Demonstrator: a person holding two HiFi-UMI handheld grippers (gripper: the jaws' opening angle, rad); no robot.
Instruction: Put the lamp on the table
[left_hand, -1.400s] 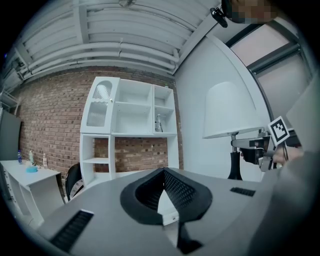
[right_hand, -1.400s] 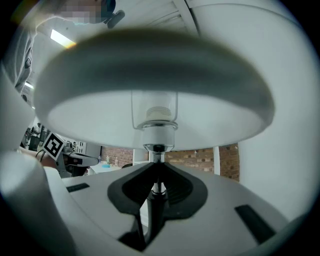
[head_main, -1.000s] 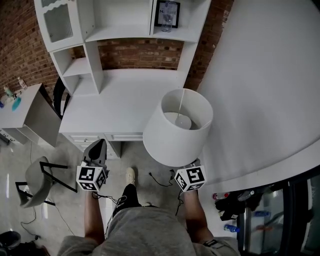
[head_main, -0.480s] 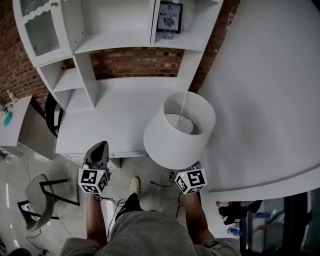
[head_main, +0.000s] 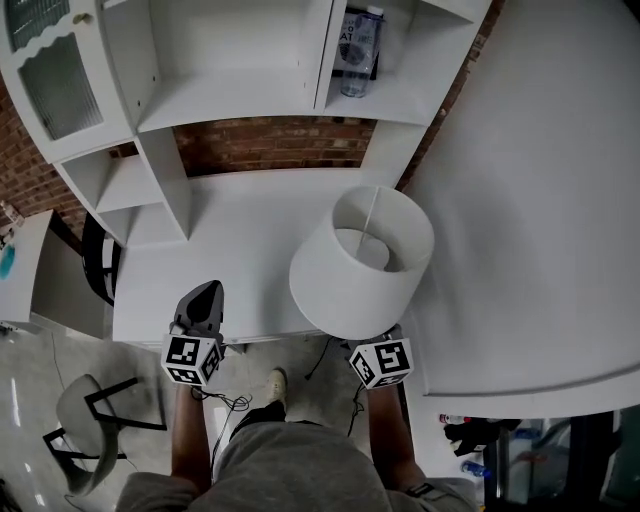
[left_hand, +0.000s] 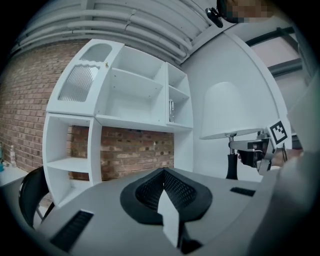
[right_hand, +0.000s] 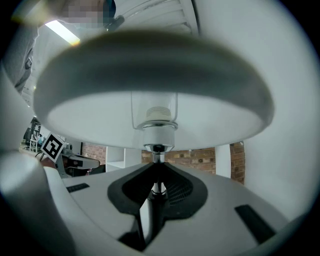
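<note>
A lamp with a white drum shade (head_main: 350, 270) hangs over the front right corner of the white table (head_main: 240, 235). My right gripper (head_main: 379, 349) reaches under the shade, which hides its fingertips from above. In the right gripper view my right gripper (right_hand: 157, 192) is shut on the lamp's thin stem (right_hand: 159, 188), just below the bulb socket (right_hand: 154, 117). The left gripper view shows the shade (left_hand: 225, 110) and dark stem (left_hand: 231, 167) off the table. My left gripper (head_main: 205, 293) hovers at the table's front edge, jaws shut and empty (left_hand: 164, 192). The lamp's base is hidden.
A white hutch with shelves (head_main: 230, 95) stands on the table's back; a bottle (head_main: 360, 38) sits on its upper right shelf. A brick wall (head_main: 280, 145) is behind. A curved white wall (head_main: 530, 200) closes the right side. A grey chair (head_main: 85, 410) and cables (head_main: 225, 400) are on the floor.
The table and hutch have come nearer in the head view. Both grippers and the lamp have moved forward, so the shade now overlaps the table's front right corner.
</note>
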